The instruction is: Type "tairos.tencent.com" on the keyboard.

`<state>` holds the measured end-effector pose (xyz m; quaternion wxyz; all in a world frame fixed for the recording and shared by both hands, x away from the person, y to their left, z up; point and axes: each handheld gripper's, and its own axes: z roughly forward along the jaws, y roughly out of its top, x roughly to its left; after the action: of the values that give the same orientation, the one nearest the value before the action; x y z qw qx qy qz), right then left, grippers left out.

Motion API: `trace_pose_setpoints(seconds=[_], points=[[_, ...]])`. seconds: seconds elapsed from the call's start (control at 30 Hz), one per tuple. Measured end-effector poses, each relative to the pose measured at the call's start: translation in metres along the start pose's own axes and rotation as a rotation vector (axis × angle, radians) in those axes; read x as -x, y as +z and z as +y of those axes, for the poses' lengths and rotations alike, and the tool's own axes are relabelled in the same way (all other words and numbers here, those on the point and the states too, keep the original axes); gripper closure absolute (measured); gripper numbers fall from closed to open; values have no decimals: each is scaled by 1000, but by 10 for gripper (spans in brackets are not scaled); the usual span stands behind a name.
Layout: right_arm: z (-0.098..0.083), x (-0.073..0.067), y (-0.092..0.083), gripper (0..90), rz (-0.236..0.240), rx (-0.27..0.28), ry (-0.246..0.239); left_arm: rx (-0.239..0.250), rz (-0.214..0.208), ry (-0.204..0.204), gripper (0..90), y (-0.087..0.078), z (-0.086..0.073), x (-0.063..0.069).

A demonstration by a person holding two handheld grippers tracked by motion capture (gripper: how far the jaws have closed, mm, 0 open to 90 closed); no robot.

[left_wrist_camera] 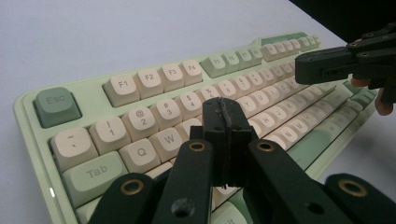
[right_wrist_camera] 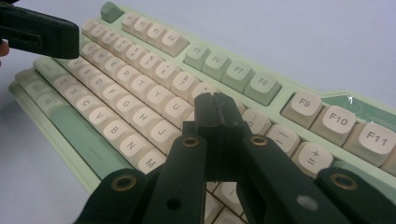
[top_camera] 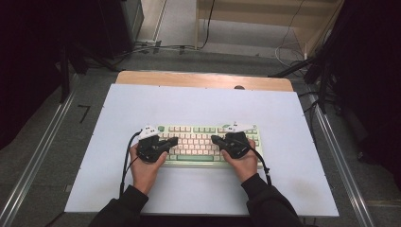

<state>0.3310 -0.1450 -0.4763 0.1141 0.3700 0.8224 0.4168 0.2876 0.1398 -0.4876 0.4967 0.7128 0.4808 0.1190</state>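
Note:
A pale green keyboard (top_camera: 196, 161) with cream and green keys lies on the white table top, near the front middle. My left gripper (top_camera: 175, 140) hovers over its left half, jaws shut with nothing between them; in the left gripper view its tip (left_wrist_camera: 224, 103) sits above the upper letter rows of the keyboard (left_wrist_camera: 70, 100). My right gripper (top_camera: 213, 139) hangs over the right half, jaws pressed together and empty. Its tip (right_wrist_camera: 215, 100) is over the keys right of U on the keyboard (right_wrist_camera: 261, 84). Both tips point inward toward each other.
The white sheet (top_camera: 198, 101) covers a wooden table (top_camera: 203, 79). Metal rails (top_camera: 38, 156) run along both sides on the floor. Cables (top_camera: 288, 47) and dark stands lie beyond the far edge. The other gripper's jaws (left_wrist_camera: 327, 65) show at the right of the left gripper view.

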Motion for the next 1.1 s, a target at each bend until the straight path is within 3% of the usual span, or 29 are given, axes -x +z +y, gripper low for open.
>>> trace_pose_setpoints(seconds=[1.1], points=[[-5, -13, -4, 882, 39, -4, -20, 7, 19, -8, 900, -3, 1, -7]])
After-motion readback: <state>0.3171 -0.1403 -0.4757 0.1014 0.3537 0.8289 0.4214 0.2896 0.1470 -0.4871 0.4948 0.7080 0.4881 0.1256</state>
